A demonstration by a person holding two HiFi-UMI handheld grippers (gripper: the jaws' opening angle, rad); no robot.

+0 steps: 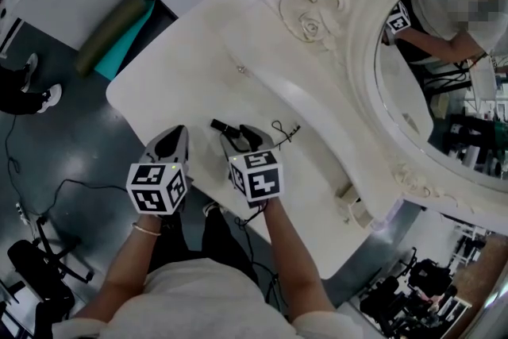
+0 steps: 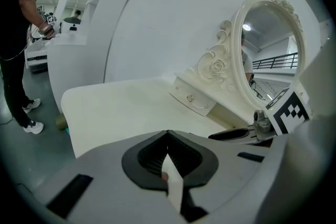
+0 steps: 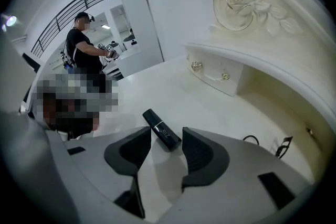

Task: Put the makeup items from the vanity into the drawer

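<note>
Black makeup tube (image 3: 157, 128) lies flat on the white vanity top (image 3: 173, 92), near end between the tips of the right gripper (image 3: 167, 139). Jaws spread, pads clear of it on both sides (nothing grasped). Left gripper (image 2: 168, 135) sits just beside, over the vanity's front edge — jaws pressed together, empty. Small drawer (image 3: 212, 75) under the mirror (image 1: 444, 75) is closed. A thin black loop (image 3: 252, 139) lies further right.
</note>
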